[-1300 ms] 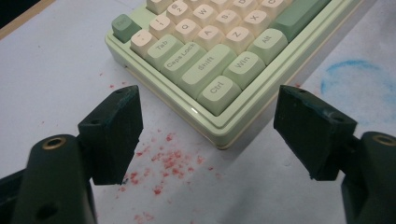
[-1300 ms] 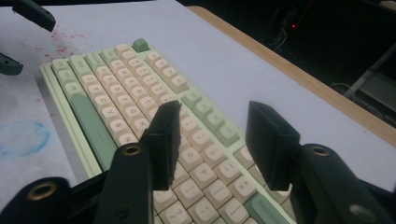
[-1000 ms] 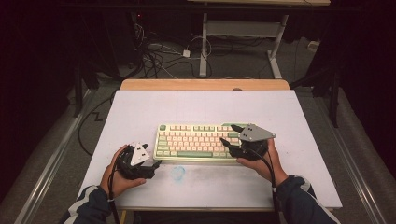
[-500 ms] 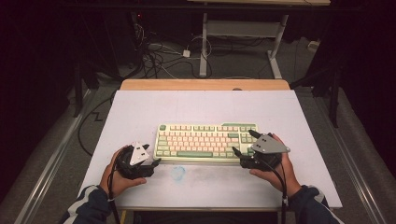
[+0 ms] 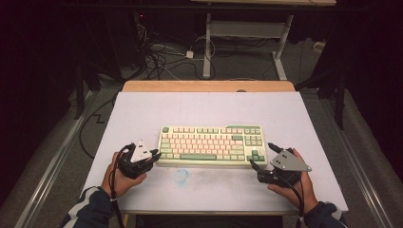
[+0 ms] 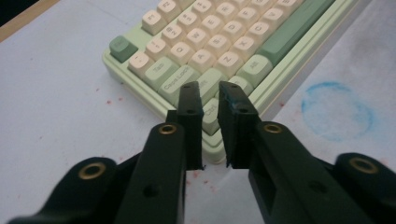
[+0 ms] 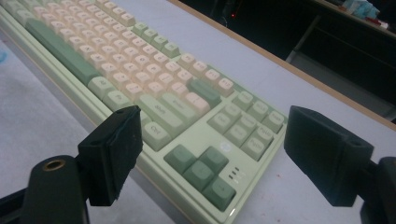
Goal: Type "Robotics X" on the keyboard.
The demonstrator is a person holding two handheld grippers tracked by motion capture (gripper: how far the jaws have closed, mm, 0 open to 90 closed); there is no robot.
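Keyboard (image 5: pixel 211 145) sits between our tongs: left gripper (image 6: pixel 211 100) has just been closing, nearly clenched on nothing at its corner, right gripper (image 7: pixel 210 156) just spread, released, so we square both on the ends before gripping.

White table (image 5: pixel 142 114): green-cream keyboard (image 5: pixel 209 142), blue ring stain (image 5: pixel 181 176).

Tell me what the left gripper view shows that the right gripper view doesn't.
Left gripper view: the left end of the keyboard with its green corner key, a blue ring stain on the table top, and the left hand-held gripper, whose jaws have just been closing to a narrow gap with nothing between them.
Right gripper view: the keyboard's right end with the green arrow keys, and the right hand-held gripper, whose jaws have just been opening wide and are empty.
Shared: the green and cream keyboard on the white table top.
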